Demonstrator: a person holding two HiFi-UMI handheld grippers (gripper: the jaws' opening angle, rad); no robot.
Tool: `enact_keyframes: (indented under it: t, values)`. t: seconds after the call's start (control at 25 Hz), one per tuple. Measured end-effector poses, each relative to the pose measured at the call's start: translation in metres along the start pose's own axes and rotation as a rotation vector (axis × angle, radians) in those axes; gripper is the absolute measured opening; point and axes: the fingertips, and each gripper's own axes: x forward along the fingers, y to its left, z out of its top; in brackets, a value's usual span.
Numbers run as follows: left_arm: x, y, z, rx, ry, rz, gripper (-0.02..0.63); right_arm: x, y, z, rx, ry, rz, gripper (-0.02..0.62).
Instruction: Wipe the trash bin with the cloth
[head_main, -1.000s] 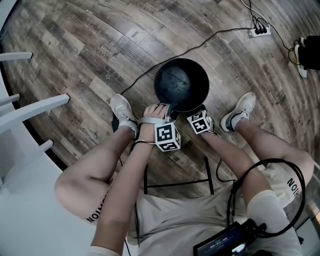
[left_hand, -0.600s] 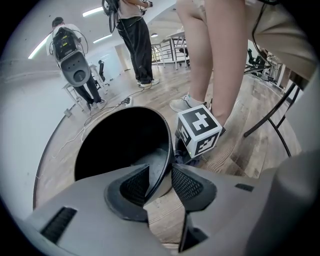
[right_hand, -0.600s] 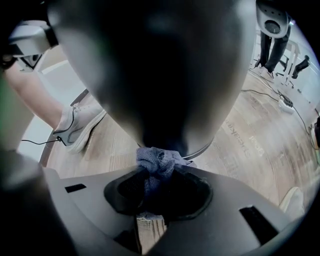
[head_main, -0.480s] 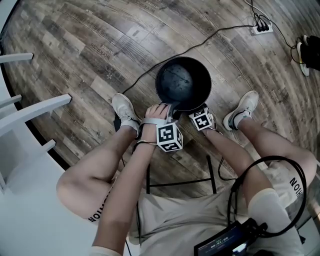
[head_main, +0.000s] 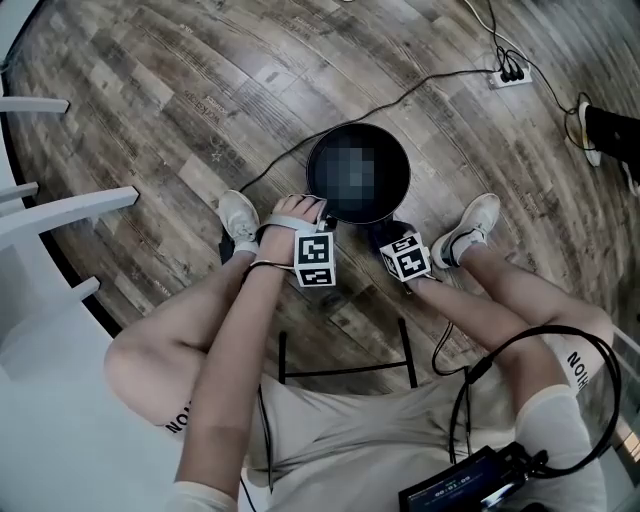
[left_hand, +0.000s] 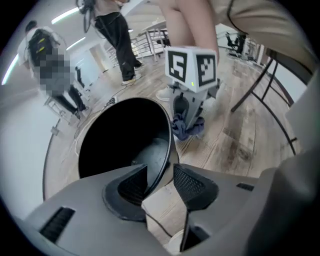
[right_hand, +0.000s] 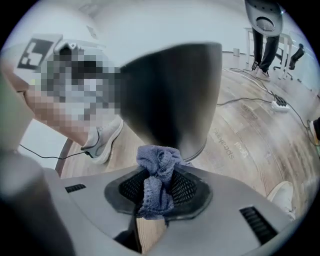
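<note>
Black trash bin is standing on the wooden floor between my feet. My left gripper has just been opening, with the bin's rim sitting loose between its jaws. My right gripper is clamping the blue-grey cloth just beside the bin's outer wall.

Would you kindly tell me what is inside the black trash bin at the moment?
The left gripper view looks into the trash bin: a dark inner wall and a bare patch of its bottom, with nothing lying there. The rest of the bottom is hidden in shadow.
</note>
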Motion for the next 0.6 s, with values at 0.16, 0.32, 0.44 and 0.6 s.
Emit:
enact_keyframes:
  t: [0.16, 0.32, 0.44, 0.6]
  values:
    - [0.002, 0.003, -0.005, 0.081, 0.011, 0.015, 0.159, -0.028, 0.024, 0.022, -0.031, -0.043, 0.037, 0.103]
    - [0.003, 0.002, -0.006, 0.051, 0.029, 0.003, 0.156, -0.057, 0.053, 0.041, -0.038, -0.087, 0.081, 0.103]
    - [0.003, 0.001, -0.006, 0.031, 0.045, 0.003, 0.156, -0.074, 0.072, 0.052, -0.039, -0.110, 0.104, 0.103]
    - [0.006, -0.001, 0.000, -0.015, 0.064, -0.002, 0.156, -0.086, 0.082, 0.067, -0.048, -0.138, 0.120, 0.103]
